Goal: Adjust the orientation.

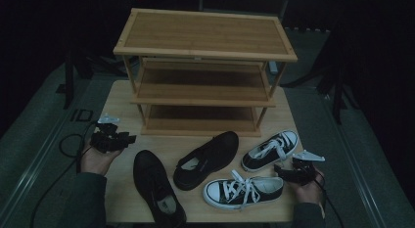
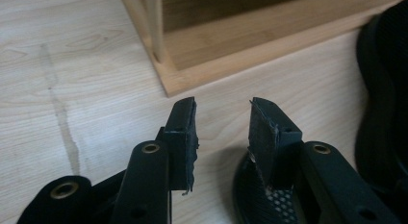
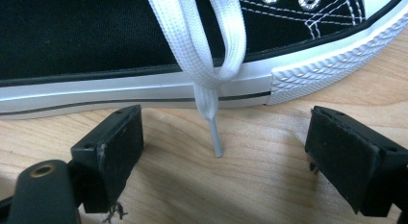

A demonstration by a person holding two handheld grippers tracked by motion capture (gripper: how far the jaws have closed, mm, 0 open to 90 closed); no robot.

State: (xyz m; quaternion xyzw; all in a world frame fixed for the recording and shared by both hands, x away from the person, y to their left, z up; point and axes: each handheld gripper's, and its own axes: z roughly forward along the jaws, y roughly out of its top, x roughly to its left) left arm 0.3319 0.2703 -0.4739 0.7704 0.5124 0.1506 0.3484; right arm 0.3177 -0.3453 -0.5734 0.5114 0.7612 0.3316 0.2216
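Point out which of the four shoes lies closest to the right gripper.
The front black-and-white sneaker, white laces, beside the right gripper; the other sneaker lies farther back.

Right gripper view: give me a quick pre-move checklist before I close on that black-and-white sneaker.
1. Right gripper open wide, nothing between its pads: ok.
2. Near sneaker within the jaws' span: not ok; its white sole sits just beyond the pad tips.
3. Lace end clear of the grip path: not ok; it hangs to the table between the jaws.
4. Left gripper empty: ok; only bare table between its pads.
5. Bottom shelf of the rack free: ok.
6. Neighbouring shoes apart from the near sneaker: cannot tell; the black slip-on lies close to its toe.
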